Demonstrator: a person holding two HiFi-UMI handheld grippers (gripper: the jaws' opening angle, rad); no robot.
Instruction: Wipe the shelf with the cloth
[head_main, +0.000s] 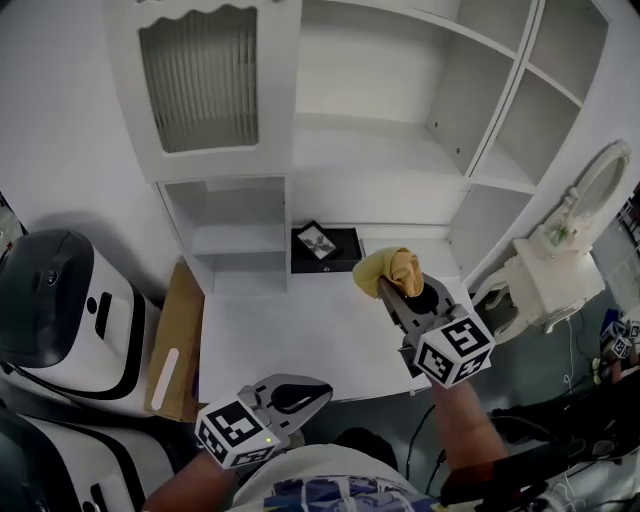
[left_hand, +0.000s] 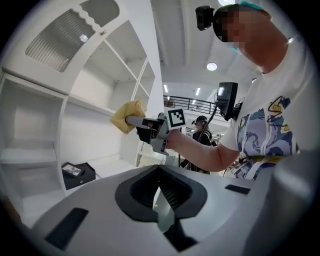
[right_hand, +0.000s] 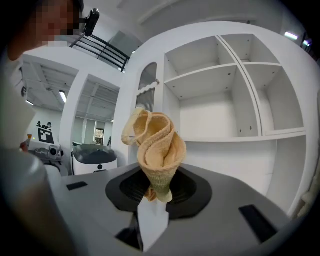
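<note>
Closest to the person's body, over the front edge of the white desk top (head_main: 290, 340), the left gripper (head_main: 312, 395) is hanging with its jaws pressed together, gripping nothing. Farther out, the right gripper (head_main: 392, 290) is pinching the yellow knitted cloth (head_main: 388, 268) by its lower end. The cloth is bunching upward in a twisted, cone-like roll with loose folds on top, in the air above the desk's rear, near the small black box (head_main: 325, 248). Beyond, the white shelf unit (head_main: 400, 150) is showing open compartments.
</note>
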